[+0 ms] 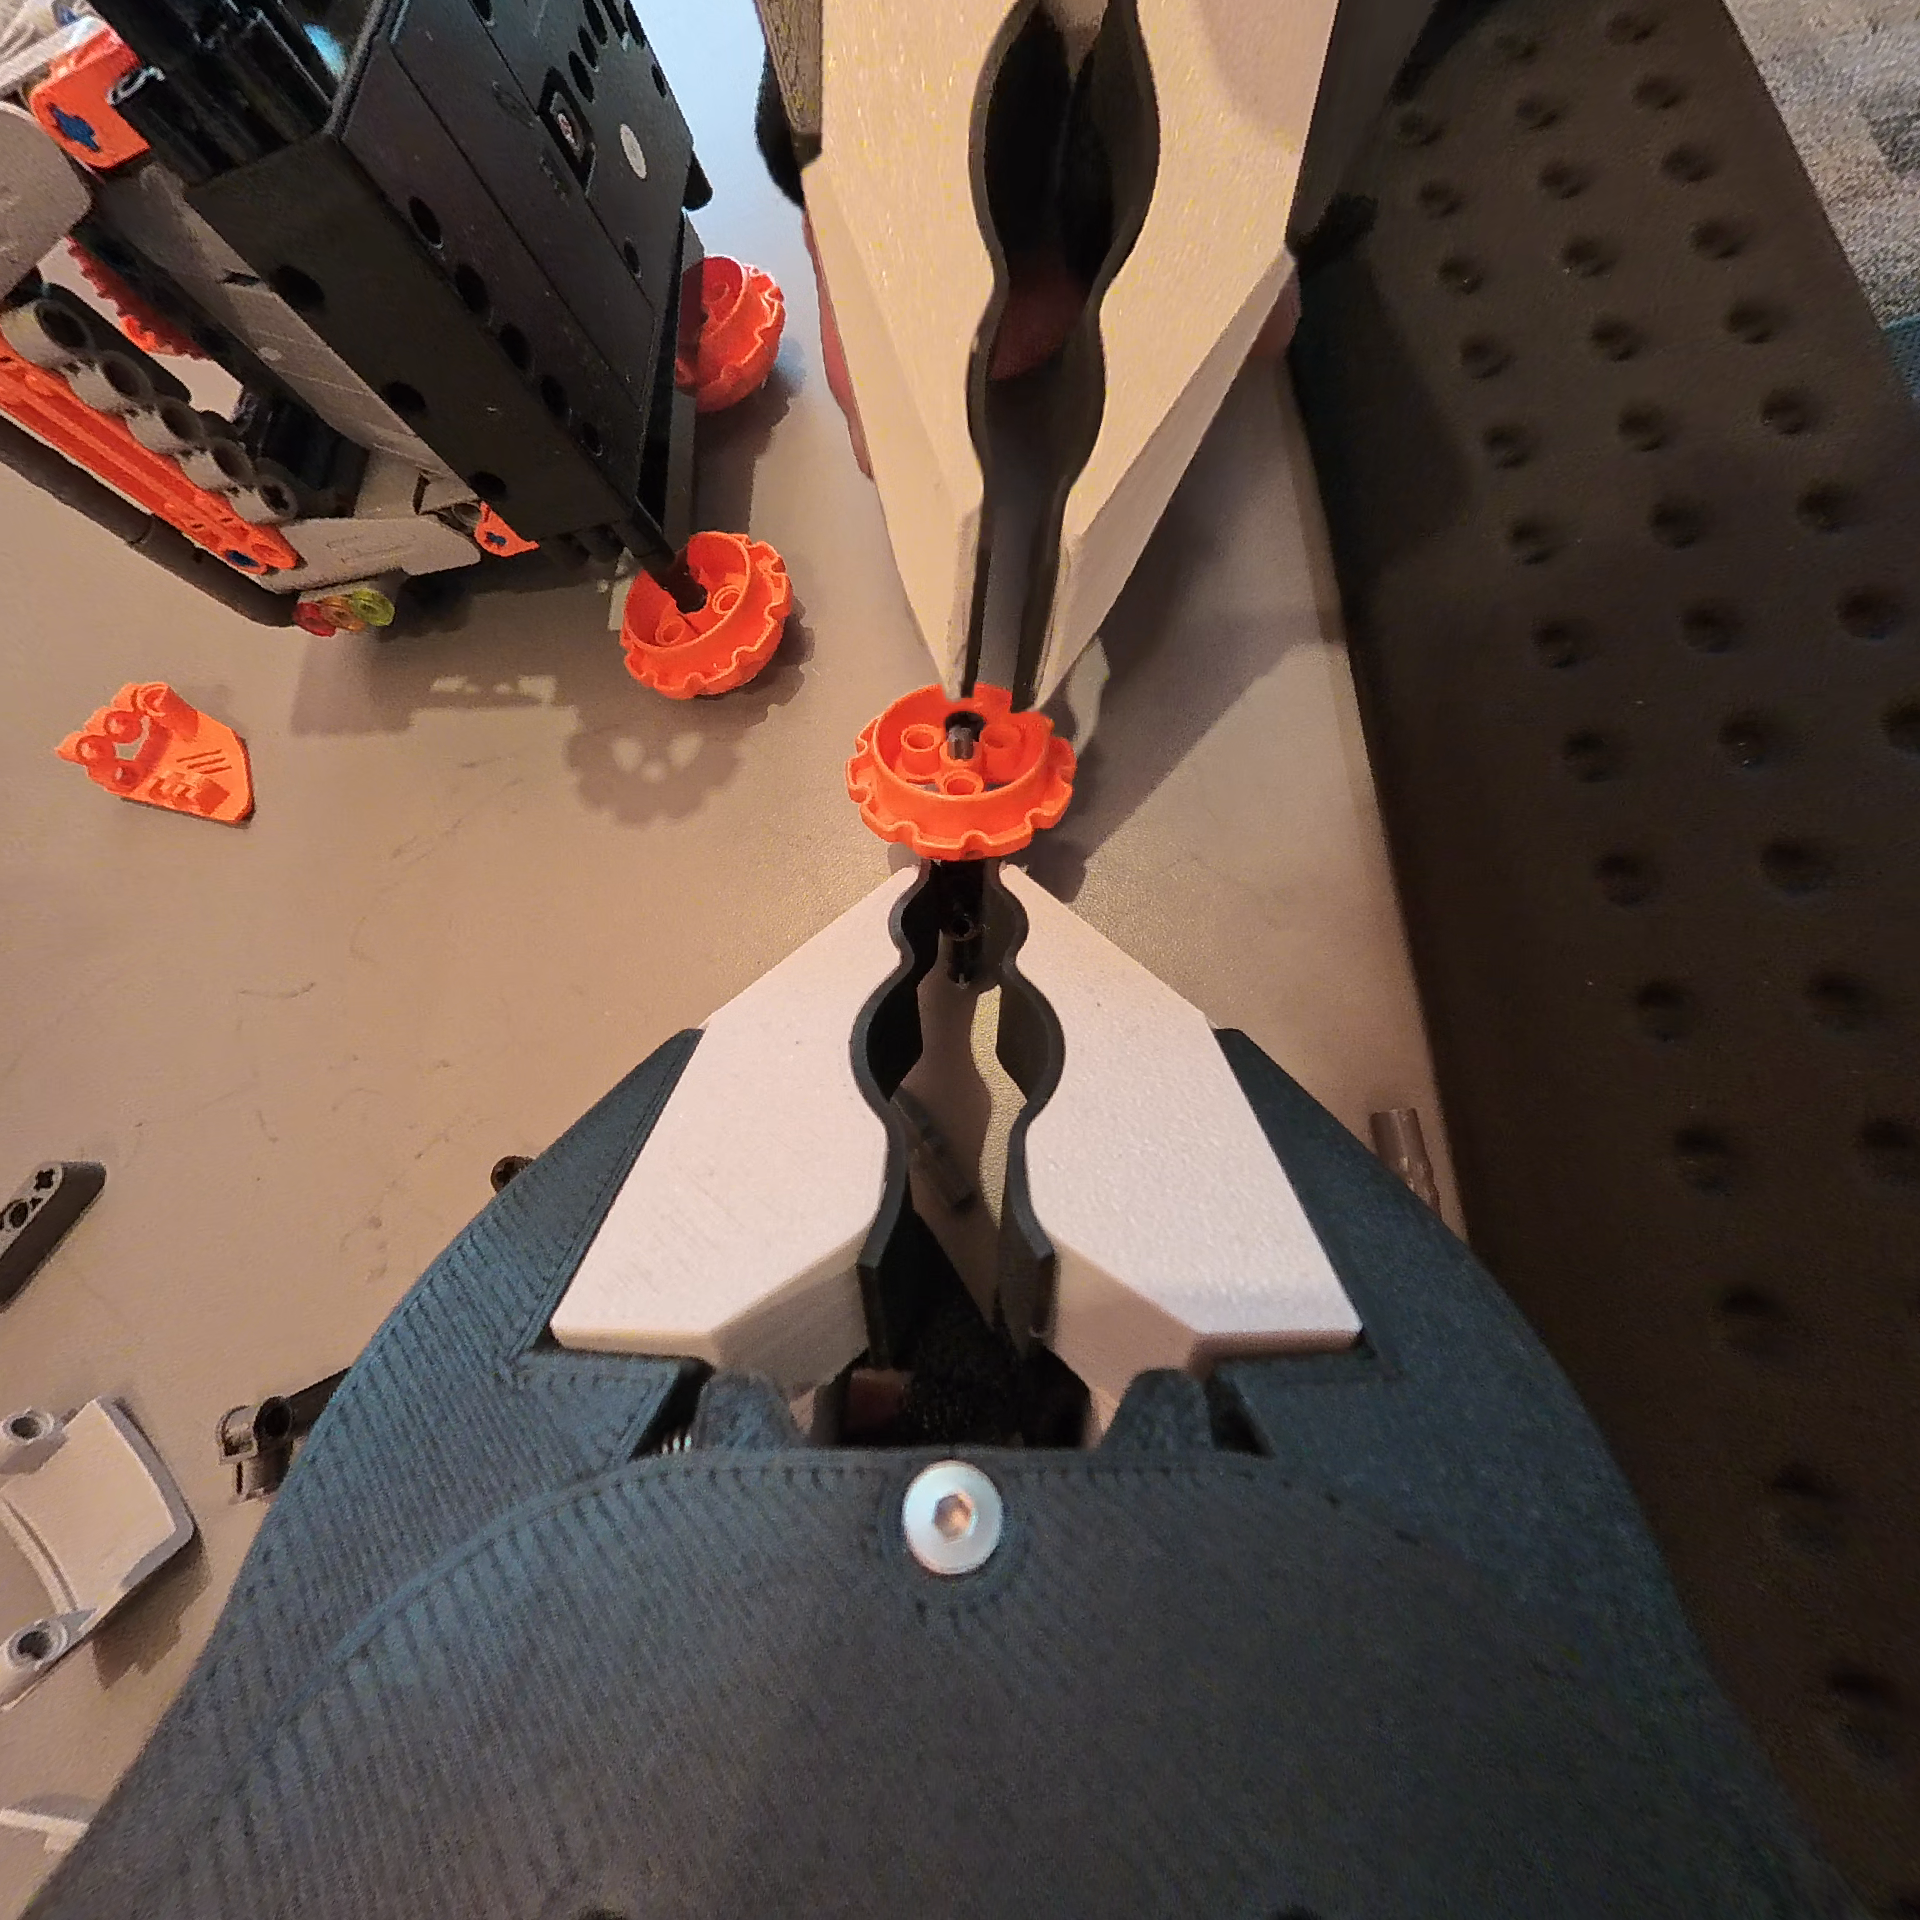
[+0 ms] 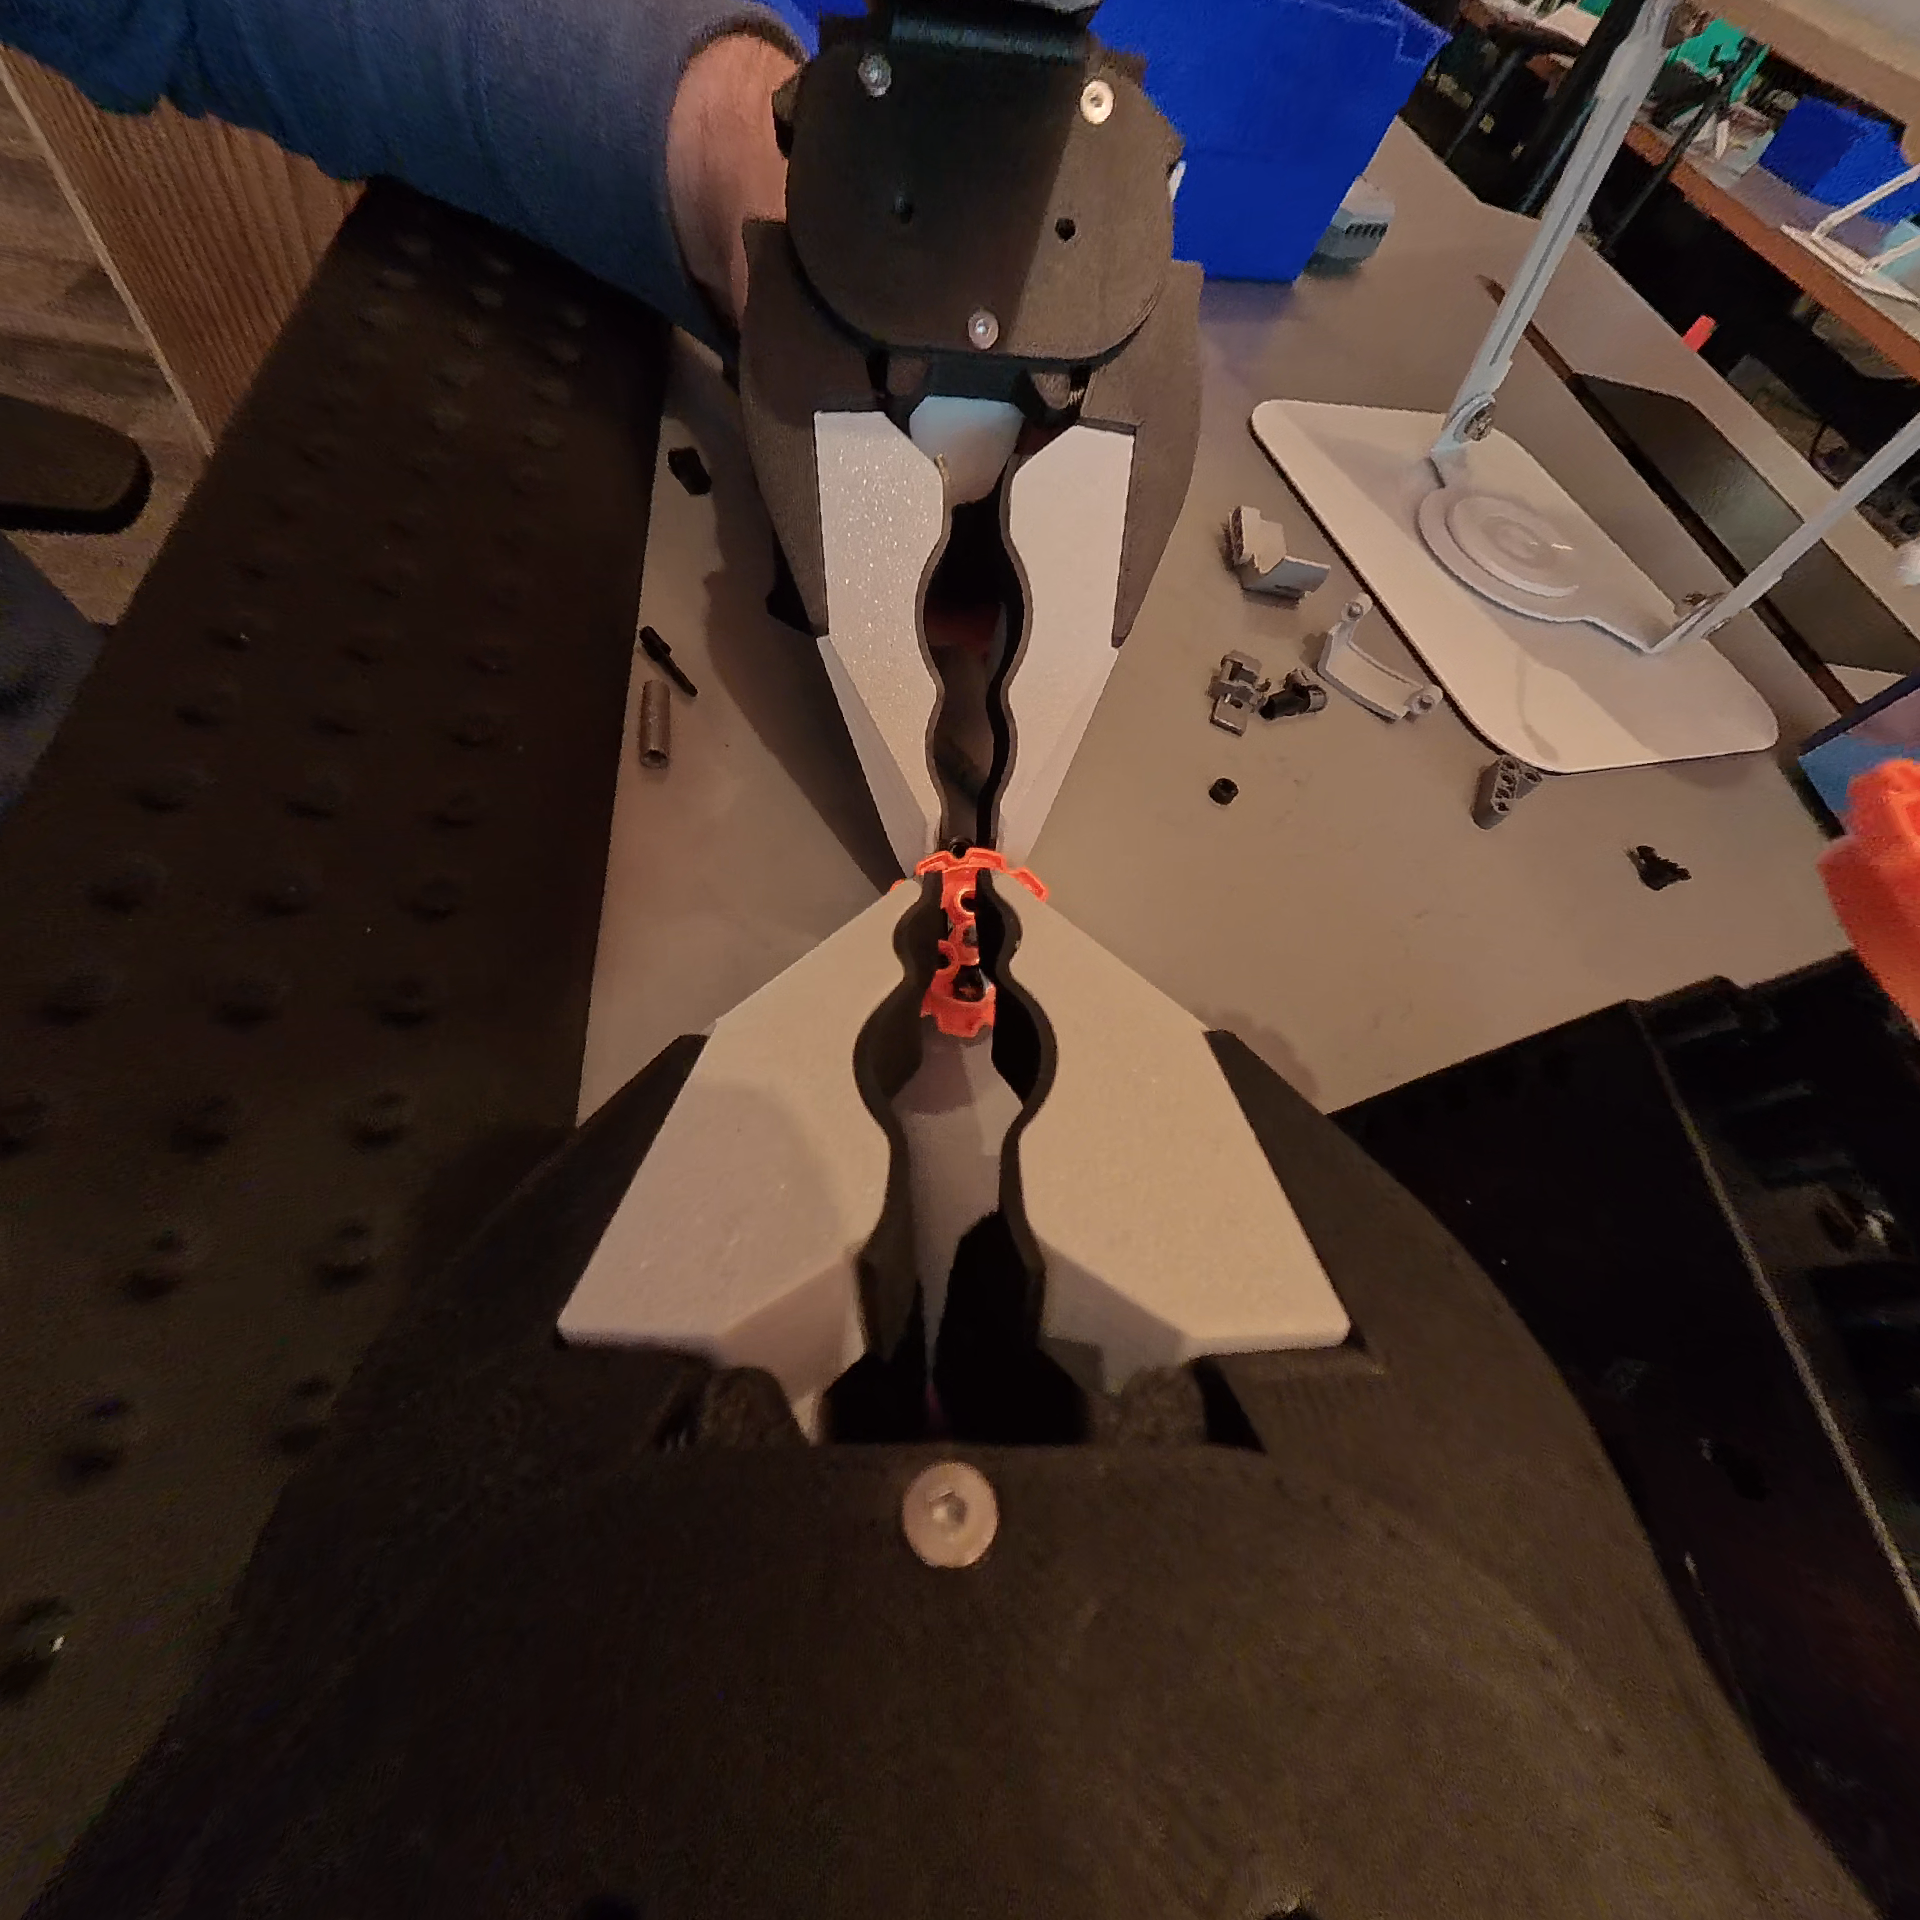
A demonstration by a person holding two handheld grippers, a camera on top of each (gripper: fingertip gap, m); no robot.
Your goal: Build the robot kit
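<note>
Pinching a short black plastic axle (image 1: 961, 940), the left gripper (image 1: 961, 883) is met tip to tip by the right gripper (image 2: 961, 914), whose jaws are pressed onto a toothed orange plastic wheel (image 1: 961, 769). The wheel is held above the grey table (image 1: 468, 935), right of a black-and-orange brick-built vehicle (image 1: 395, 312).

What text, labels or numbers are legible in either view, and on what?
None can be read in either view.
Black model block: small printed mark, too blurred to read.
Loose orange panel: printed marks, too small to read.
Orange wheel in the right gripper and black pin in the left gripper: no writing visible.
</note>
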